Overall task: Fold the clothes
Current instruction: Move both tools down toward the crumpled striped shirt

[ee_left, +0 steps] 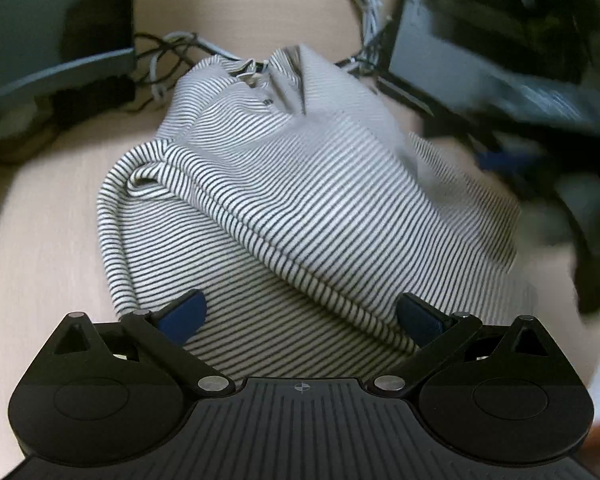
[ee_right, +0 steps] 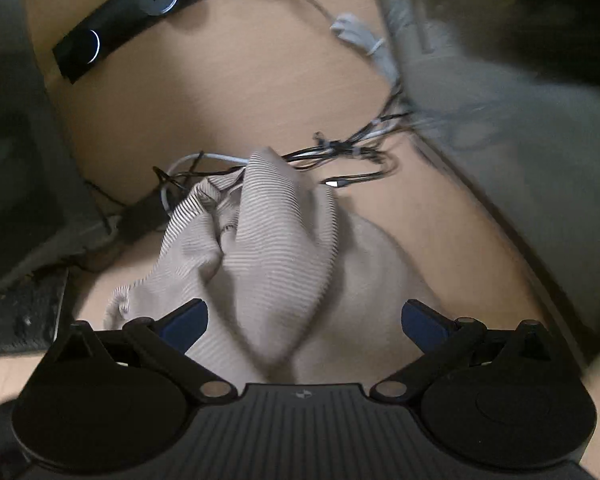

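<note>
Lying bunched on the tan desk [ee_left: 52, 216], the striped shirt [ee_left: 300, 200] has bare wood on both sides, cables [ee_right: 340, 152] behind. Left gripper [ee_left: 302, 316] and right gripper [ee_right: 304, 318] hang wide open over it, holding nothing.

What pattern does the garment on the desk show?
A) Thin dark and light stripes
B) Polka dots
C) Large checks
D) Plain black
A: the left wrist view shows fine dark and pale stripes running all over the garment lying on the desk.

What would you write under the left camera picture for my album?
Open left gripper over a partly folded striped shirt on a wooden table.
</note>
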`<state>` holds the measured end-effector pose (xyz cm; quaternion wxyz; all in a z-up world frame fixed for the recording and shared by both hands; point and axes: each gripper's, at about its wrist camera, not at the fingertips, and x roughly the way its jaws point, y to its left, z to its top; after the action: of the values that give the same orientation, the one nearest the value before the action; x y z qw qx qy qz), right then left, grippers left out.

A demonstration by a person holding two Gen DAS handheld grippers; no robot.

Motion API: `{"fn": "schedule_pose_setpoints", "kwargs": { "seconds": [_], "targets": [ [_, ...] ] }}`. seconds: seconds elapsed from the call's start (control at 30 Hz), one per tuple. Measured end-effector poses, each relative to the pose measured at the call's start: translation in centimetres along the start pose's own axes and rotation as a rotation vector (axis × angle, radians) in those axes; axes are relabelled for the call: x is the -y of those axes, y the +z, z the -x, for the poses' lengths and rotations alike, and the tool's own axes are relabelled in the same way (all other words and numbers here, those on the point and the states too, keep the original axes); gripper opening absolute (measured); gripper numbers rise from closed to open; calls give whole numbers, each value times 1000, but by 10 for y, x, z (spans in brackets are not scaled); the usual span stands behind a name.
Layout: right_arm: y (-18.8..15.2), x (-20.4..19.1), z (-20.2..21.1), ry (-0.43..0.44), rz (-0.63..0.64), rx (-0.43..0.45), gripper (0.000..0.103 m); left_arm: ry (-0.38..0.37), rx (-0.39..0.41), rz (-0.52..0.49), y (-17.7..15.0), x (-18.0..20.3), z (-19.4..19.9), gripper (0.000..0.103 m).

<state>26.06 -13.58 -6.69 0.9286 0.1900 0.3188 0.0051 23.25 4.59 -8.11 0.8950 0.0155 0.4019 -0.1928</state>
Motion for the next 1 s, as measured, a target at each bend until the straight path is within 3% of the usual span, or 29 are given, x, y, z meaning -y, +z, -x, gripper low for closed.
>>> {"fn": "schedule_pose_setpoints", "kwargs": {
  "seconds": [0.07, 0.13, 0.33, 0.5, 0.6, 0.67, 0.7, 0.73, 0.87, 0.9, 1.0],
  "targets": [
    [3, 7, -28, 51, -29, -76, 103, 37, -1, -2, -4, 4, 2, 103],
    [0, 7, -36, 73, -39, -86, 103, 34, -9, 35, -7, 0, 8, 103],
    [-15, 0, -23, 136, -33, -110, 103, 2, -39, 61, -20, -12, 29, 103],
    [-38, -20, 8, 156, 61, -205, 103, -105, -95, 123, -33, -29, 54, 103],
    [-55, -38, 28, 82, 173, -234, 102, -203, -121, 142, -44, -37, 69, 103],
    [-57, -43, 37, 20, 175, -217, 83, -232, -124, 151, -45, -47, 75, 103],
    [-54, -45, 43, 7, 165, -205, 65, -238, -124, 159, -43, -52, 78, 103],
    [-51, -47, 50, 2, 152, -193, 56, -241, -119, 166, -41, -58, 81, 103],
    [-51, -62, 83, -11, 200, -174, 60, -231, -25, 141, -27, -74, 97, 103],
    [-56, -63, 85, -21, 202, -183, 67, -238, -3, 118, -25, -75, 99, 103],
    [-61, -69, 88, -16, 217, -184, 68, -236, 39, 20, -20, -68, 103, 103]
  ]
}}
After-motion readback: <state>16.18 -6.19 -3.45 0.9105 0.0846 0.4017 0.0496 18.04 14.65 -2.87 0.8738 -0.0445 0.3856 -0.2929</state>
